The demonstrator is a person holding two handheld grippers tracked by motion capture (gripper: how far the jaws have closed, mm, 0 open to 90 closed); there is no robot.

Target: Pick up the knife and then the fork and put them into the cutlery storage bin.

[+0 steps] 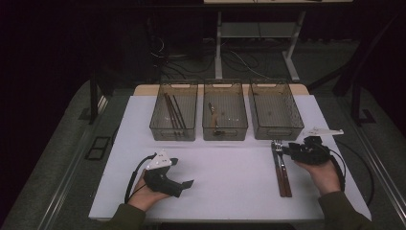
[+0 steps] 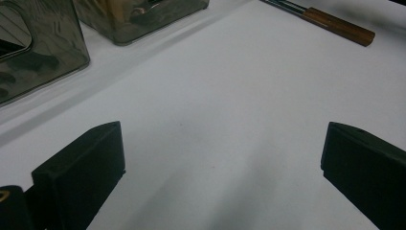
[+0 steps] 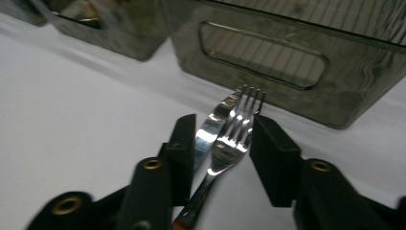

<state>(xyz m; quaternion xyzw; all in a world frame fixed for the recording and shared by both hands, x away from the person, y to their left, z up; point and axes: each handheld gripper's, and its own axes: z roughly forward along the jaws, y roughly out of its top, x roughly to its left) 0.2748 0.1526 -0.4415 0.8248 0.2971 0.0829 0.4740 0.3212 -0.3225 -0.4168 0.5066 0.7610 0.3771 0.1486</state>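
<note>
Right gripper (image 3: 222, 143): jaws either side of the fork (image 3: 234, 132) head, a knife (image 3: 210, 129) beside it; pads not visibly pressing.
Fork: on the tabletop (image 1: 225, 167), just before the right bin (image 1: 276, 111).
Left gripper (image 2: 220, 163): jaws wide apart, nothing between.

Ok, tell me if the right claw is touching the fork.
Cannot tell. In the right gripper view the right claw has its jaws on either side of the fork, but neither contact nor a gap shows plainly there.
</note>
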